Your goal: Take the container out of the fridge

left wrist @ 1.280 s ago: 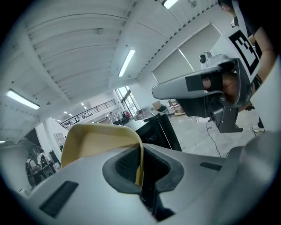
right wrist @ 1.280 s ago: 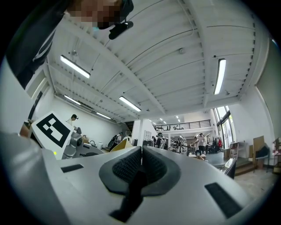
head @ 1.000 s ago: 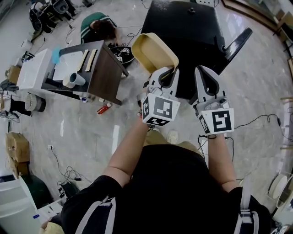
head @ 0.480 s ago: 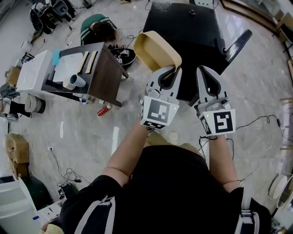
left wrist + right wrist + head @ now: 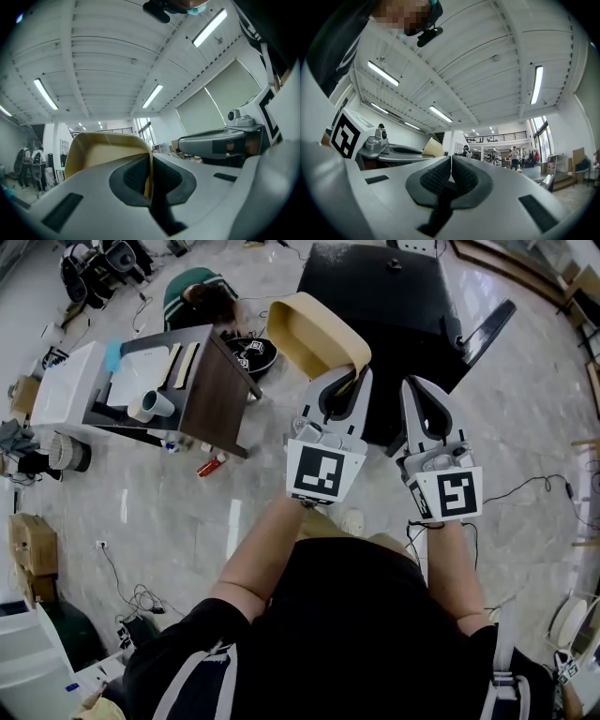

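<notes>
Clamping one wall of the tan container (image 5: 103, 150), the fingers of the left gripper (image 5: 151, 161) carry it edge-on, held clear above the black cabinet (image 5: 375, 296), probably the fridge; the right gripper (image 5: 451, 164), fingers together and empty, waits alongside, free to help.

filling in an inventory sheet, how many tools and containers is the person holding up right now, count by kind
tools: 2 (left tool, right tool, both shut)
containers: 1 (tan container, its rim pinched in the left tool; the right tool holds nothing)
total: 3
</notes>
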`<state>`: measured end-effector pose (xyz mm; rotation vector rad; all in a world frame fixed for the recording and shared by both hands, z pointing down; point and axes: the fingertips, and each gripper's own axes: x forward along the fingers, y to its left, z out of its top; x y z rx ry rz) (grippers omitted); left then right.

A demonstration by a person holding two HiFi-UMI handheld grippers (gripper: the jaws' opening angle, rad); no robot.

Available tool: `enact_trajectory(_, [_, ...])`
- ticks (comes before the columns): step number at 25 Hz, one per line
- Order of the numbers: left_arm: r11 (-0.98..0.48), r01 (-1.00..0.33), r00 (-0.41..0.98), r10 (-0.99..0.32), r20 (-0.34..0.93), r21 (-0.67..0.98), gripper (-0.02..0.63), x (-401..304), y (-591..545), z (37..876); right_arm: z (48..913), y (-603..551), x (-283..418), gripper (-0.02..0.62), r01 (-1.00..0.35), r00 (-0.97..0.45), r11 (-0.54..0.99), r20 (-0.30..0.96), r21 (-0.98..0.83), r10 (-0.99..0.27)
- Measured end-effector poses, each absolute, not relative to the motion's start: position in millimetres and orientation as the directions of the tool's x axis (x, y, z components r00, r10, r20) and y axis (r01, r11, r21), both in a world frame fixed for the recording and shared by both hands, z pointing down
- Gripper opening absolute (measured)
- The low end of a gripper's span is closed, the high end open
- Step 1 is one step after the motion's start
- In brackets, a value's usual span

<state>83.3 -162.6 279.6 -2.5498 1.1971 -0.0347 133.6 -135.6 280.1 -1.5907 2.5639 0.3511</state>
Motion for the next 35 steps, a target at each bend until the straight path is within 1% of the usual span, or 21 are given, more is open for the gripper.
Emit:
enact_trajectory(3, [-0.597,-0.752,0.648,-0.747,-0.147,-0.279,0.026,82.3,-160.5,274.0,278.8,-133.3,133.4,0.037,-0.895,-0.444,0.423,-0.214,0.14,-0.87])
enact_trajectory(6, [-0.594,-0.746,0.655,-0.734,-0.176,-0.301,0.026,82.4,-159.1,270.3,279.5,-135.0,129.4,0.037,-0.895,-0.446,0.424,-0.213,0.141,-0.869])
enact_trajectory(14, [-0.602,-0.748,0.66,-0.722,-0.209,-0.281,0.026,78.2,-156.5,266.7,279.9,-136.4,124.2,0.037,-0.896,-0.443,0.421,-0.212,0.142,-0.871])
enact_trajectory(26, [-0.609,-0.737,0.671,-0.712,-0.206,-0.295,0.026,79.1,-156.3,268.0,283.7,-141.7,119.6,0.037,-0.893,-0.446,0.421,-0.202,0.157,-0.872])
enact_trajectory(31, [-0.603,-0.727,0.676,-0.713,-0.187,-0.33,0.026,79.0,-156.5,269.0,283.3,-143.9,117.7,0.037,-0.892,-0.45,0.425,-0.202,0.155,-0.87])
enact_trajectory(35, [-0.602,-0.735,0.67,-0.715,-0.2,-0.312,0.026,78.3,-159.4,269.2,282.0,-143.6,116.3,0.037,-0.888,-0.457,0.432,-0.202,0.155,-0.866])
